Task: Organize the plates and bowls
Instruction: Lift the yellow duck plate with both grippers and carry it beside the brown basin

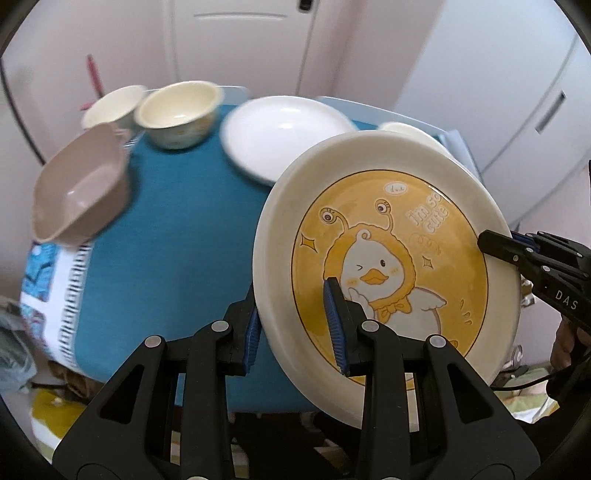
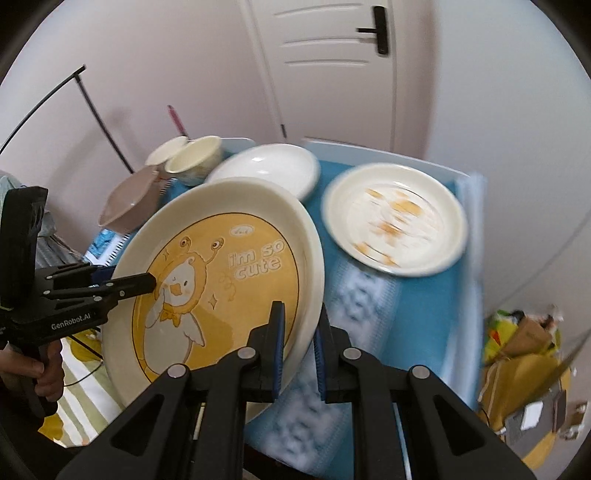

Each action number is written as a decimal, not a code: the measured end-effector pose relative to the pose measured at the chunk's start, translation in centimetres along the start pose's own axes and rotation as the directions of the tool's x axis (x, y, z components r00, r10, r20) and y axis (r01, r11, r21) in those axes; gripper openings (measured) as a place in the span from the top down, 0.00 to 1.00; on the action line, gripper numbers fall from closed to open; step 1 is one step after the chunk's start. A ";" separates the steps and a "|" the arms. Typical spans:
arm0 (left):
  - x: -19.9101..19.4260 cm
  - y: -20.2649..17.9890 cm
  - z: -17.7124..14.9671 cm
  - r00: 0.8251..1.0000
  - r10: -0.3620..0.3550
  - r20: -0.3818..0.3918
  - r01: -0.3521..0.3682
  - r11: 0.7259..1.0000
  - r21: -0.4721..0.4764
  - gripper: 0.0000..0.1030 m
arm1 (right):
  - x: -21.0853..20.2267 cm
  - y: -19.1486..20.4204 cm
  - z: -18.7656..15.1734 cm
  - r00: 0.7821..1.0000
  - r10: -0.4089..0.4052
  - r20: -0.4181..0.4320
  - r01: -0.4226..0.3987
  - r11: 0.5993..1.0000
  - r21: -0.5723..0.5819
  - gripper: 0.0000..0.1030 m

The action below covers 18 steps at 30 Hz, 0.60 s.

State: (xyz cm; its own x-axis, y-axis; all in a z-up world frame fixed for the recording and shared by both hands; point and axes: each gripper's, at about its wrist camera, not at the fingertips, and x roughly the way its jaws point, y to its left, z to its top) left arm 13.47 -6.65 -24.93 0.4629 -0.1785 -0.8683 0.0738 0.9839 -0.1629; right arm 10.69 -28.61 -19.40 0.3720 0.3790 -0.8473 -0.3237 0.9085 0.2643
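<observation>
It looked like a room in a home. A white panelled door (image 2: 332, 66) with a black handle (image 2: 380, 31) stood in pale pink walls (image 2: 166, 55). A small table under a blue cloth (image 1: 177, 236) carried household crockery: cream bowls (image 1: 177, 114), white plates (image 2: 395, 221), a cartoon duck plate (image 1: 388, 266). Cluttered bags (image 2: 528, 362) and a striped floor covering (image 2: 88, 391) lay beside it.

Both wrist cameras look steeply down, close, from opposite rims of the duck plate (image 1: 388, 258) – sharing it.
</observation>
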 end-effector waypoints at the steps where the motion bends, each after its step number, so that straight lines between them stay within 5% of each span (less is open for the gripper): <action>1: -0.3 1.5 0.0 1.000 0.007 -0.004 -0.007 1.000 -0.006 0.72 | 0.6 1.0 0.4 1.000 0.006 -0.004 -0.006 1.000 -0.001 0.87; 9: -0.7 9.7 0.0 0.998 0.041 -0.039 -0.041 0.999 0.004 0.72 | 6.3 8.3 2.2 0.998 0.042 -0.055 -0.041 0.999 0.018 0.87; 18: 2.4 15.2 0.9 0.996 0.010 -0.088 -0.005 0.998 0.059 0.72 | 11.4 11.3 2.3 0.995 0.006 -0.097 0.002 0.996 0.086 0.87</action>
State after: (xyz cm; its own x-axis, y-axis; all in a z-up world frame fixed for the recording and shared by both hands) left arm 16.49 7.85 -29.09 0.3844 -0.1687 -0.9076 0.1230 0.9837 -0.1308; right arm 13.27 -13.57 -25.00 0.2840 0.3661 -0.8862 -0.2469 0.9210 0.3013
